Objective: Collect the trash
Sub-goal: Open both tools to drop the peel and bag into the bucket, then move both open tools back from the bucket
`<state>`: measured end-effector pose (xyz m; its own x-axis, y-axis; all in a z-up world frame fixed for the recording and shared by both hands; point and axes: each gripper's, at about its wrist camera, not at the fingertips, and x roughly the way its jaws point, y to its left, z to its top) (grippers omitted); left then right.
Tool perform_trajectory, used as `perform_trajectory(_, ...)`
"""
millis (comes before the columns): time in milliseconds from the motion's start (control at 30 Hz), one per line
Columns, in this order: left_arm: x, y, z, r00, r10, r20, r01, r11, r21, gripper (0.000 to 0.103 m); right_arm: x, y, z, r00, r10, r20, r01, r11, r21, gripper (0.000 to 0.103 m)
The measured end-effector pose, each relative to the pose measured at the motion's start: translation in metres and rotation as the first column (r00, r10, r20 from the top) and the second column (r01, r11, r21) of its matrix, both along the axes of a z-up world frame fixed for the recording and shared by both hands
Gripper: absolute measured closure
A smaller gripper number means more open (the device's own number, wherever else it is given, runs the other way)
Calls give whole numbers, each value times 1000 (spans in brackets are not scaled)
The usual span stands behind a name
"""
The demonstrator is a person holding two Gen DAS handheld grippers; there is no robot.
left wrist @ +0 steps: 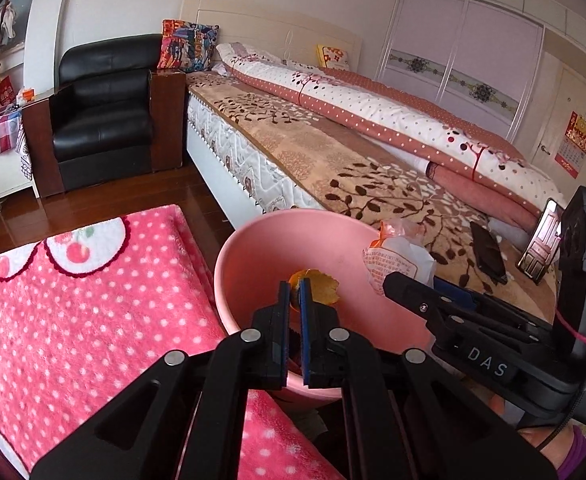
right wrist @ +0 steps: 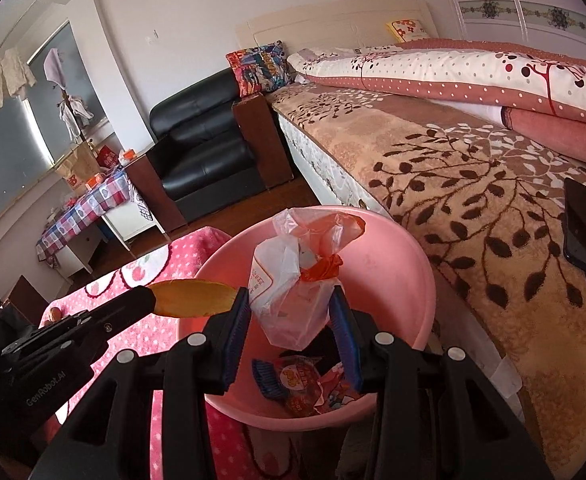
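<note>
Left view: left gripper clamps an orange peel over the pink bin; right gripper at 3 o'clock.

Right view: right gripper clamps a plastic bag above the bin; peel at 9 o'clock.

bin: pink
peel: orange-yellow
bag: white, orange printed
blanket: pink, white-dotted
bedspread: beige, brown leaf-patterned
armchair: black
</note>
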<state>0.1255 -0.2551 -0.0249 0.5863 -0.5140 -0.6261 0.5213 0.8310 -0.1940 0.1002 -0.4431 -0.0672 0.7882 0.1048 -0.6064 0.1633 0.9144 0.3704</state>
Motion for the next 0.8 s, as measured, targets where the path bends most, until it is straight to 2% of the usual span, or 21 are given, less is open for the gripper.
perform_trajectory(233, 7, -8, -9, 1000, -17, -14, 18, 998, 53, 97, 6, 5, -4, 1000, 0, -1, 0, 999, -40, 62)
perform_trajectory(267, 7, -8, -9, 1000, -18, -13, 19, 998, 58, 91, 7, 5, -5, 1000, -1, -5, 1, 999, -40, 61)
perform_trajectory(300, 6, -9, -9, 1000, -23, -16, 24, 998, 59, 79, 8, 4, -6, 1000, -4, -10, 4, 999, -40, 60)
perform_trajectory(367, 5, -11, -8, 999, -34, -20, 35, 998, 50, 69, 8, 2, -8, 1000, -7, -17, 6, 999, -39, 58)
perform_trajectory(500, 1, -10, -5, 999, -40, -10, 40, 998, 37, 68, 4, 2, -5, 1000, -9, -10, 9, 999, -46, 47)
perform_trajectory(800, -9, -5, 5, 999, -18, 30, 16, 998, 54, 68, -13, 10, 4, 1000, -12, 14, 12, 998, -68, 44)
